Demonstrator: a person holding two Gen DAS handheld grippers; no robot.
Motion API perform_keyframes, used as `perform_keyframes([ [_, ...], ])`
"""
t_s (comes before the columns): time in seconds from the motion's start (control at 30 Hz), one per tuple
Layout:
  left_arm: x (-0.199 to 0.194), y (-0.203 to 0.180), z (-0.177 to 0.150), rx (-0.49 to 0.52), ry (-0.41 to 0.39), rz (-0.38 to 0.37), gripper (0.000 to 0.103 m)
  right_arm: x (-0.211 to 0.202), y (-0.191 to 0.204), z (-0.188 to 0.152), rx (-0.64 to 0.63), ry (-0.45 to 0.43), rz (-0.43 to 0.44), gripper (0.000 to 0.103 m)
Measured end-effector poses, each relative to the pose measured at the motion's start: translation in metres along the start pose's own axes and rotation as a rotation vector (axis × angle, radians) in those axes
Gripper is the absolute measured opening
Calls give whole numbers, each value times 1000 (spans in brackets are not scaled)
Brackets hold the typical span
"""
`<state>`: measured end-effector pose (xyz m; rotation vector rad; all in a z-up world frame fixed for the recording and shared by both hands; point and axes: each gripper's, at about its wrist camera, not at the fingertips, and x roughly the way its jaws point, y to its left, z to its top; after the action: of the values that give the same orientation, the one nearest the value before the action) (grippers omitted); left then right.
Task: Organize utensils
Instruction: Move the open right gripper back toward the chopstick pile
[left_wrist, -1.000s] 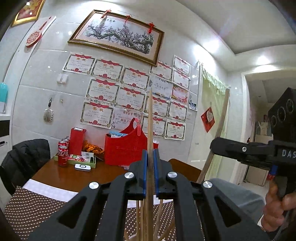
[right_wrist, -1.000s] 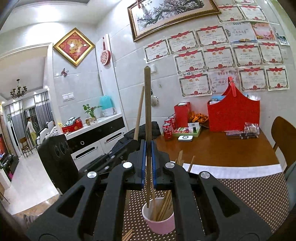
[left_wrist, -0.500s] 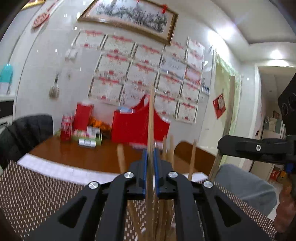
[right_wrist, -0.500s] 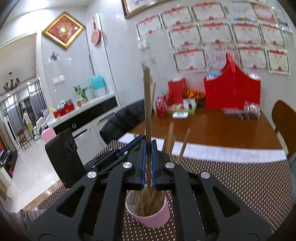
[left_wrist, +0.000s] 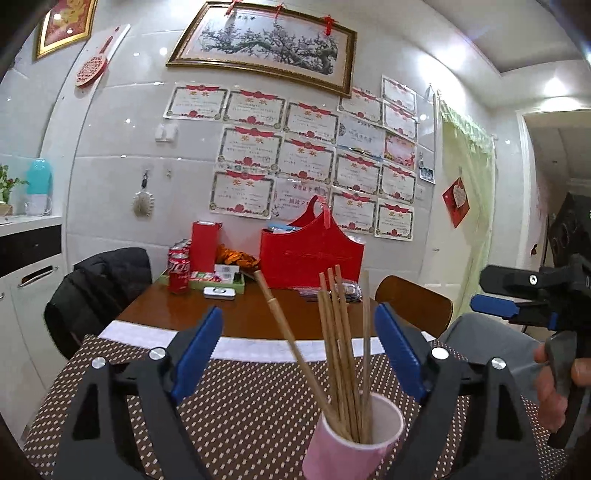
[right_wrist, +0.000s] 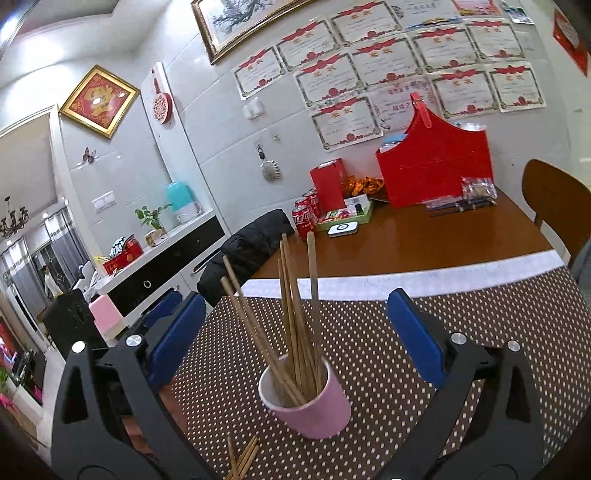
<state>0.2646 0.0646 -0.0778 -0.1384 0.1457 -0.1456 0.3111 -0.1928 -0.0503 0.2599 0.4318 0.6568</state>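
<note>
Left gripper (left_wrist: 297, 349): two black plastic arms with triangular cut-outs; blue ribbed pads (left_wrist: 197, 349) fitted on the inner faces; silver round screws (left_wrist: 157, 353) set at the joints.

Right gripper (right_wrist: 295, 339): same build, with black openwork arms, smooth blue pads (right_wrist: 415, 339) and silver screws (right_wrist: 458, 338). In the left wrist view its black body with a blue tip and a silver screw is seen, gripped by a bare-skinned hand (left_wrist: 554, 384) on a grey trigger.
</note>
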Motion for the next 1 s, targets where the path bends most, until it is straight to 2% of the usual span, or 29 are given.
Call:
perform_keyframes([
  [0.27, -50, -4, -5, 34, 98, 47, 85, -31, 11, -27, -4, 15, -15, 97],
  [0.47, -78, -15, -19, 99, 159, 82, 87, -41, 3, -60, 21, 89, -47, 97],
  [0.6, -86, -22, -31, 124, 205, 89, 87, -43, -4, -82, 36, 148, -56, 97],
  [0.83, -97, -27, -55, 144, 273, 105, 87, -49, -14, -109, 71, 198, -70, 97],
  [1.0, -96, -16, -68, 94, 295, 96, 87, -39, -15, -121, 77, 236, -71, 97],
])
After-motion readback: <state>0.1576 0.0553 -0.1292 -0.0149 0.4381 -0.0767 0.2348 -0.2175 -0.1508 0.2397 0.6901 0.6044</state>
